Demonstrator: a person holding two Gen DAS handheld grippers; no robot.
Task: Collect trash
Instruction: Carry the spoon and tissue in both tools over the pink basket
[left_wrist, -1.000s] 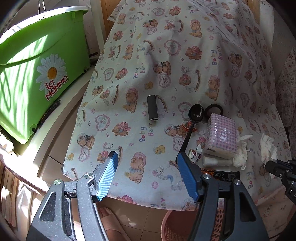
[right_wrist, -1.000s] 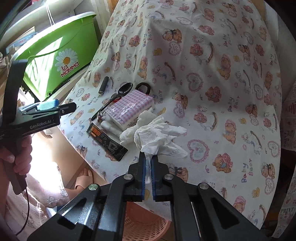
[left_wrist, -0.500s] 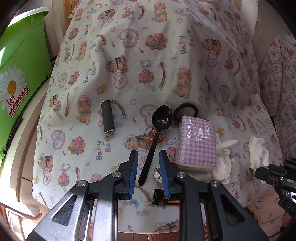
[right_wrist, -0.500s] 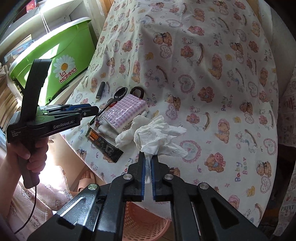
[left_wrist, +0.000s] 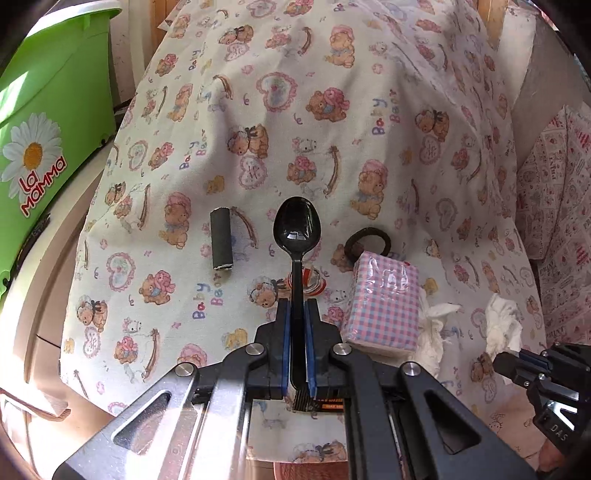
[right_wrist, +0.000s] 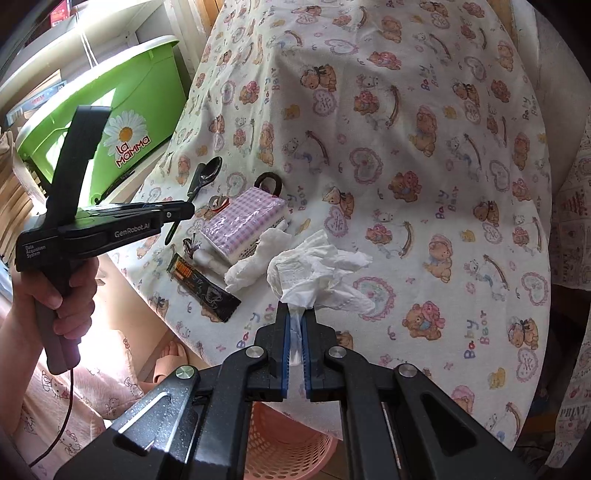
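While pinching the black spoon (left_wrist: 296, 236), left hand-held gripper (left_wrist: 296, 314), handle between pads.

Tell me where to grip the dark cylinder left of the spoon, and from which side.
Grip the dark cylinder across its middle, coming from above with fingers on its long sides. It lies flat on the tablecloth, lengthwise away from the camera, with bare cloth on both sides, apart from the spoon.

Sunlight falls across a tabletop (left_wrist: 280, 122) draped in a teddy-bear print cloth. A green plastic tub (left_wrist: 48, 110) marked "La Mamma" sits upper left; a pink basket (right_wrist: 288, 454) stands on the floor below.
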